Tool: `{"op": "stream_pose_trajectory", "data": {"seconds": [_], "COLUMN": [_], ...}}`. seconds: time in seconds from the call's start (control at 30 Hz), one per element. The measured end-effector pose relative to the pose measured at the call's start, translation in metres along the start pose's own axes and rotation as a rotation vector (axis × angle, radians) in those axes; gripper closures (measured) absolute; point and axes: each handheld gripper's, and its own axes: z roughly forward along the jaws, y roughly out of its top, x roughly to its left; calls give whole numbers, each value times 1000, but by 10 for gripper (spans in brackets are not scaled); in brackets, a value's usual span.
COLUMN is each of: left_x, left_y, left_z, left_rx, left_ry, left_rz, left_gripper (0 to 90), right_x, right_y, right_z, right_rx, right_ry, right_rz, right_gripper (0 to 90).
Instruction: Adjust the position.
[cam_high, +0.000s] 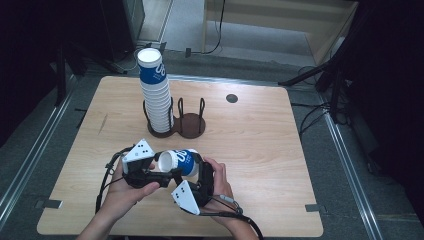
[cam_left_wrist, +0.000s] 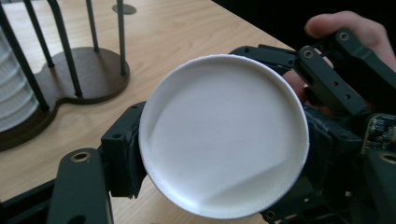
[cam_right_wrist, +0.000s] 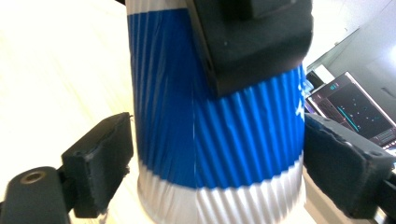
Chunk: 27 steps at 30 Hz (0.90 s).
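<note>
Fingers: right gripper clamped across cup wall; left gripper pinching its rim. Cup lies sideways between both, mouth toward left hand.

We note a light wooden table with rounded corners on grey floor. A small dark round disc is set in the tabletop toward 12 o'clock. Metal rails flank it at 9 and 3 o'clock. Black stand legs and cables lie toward 1 o'clock. Surroundings at both sides are dark. A lit screen appears in the right gripper view.
</note>
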Motion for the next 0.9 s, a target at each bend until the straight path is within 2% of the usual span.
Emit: {"op": "stream_pose_trajectory", "data": {"seconds": [0.1, 0.23, 0.4, 0.47, 0.6, 0.83, 0.9], "left_x": [2, 5, 9, 11, 15, 21, 24], "left_y": [-1, -1, -2, -3, -4, -6, -6], "left_z": [-2, -4, -7, -7, -7, -10, -11], "left_rx": [-32, -64, -123, -129, -150, -182, -199], "left_ry": [14, 28, 44, 48, 70, 117, 117], "left_rz": [-6, -16, -30, -27, -41, -50, -67], "left_gripper": [278, 278, 278, 277, 277, 277, 277], "right_x": [-2, -4, -6, -6, -8, -11, -12], "right_y": [1, 3, 5, 7, 8, 8, 8], "right_z": [-2, -3, -5, -6, -6, -5, -5], "right_rx": [-10, -15, -25, -31, -28, -16, -17], "right_ry": [12, 21, 4, 3, -2, -40, -42], "right_rz": [18, 52, 43, 43, 75, 91, 102], "right_gripper": [55, 36, 32, 31, 31, 37, 37]}}
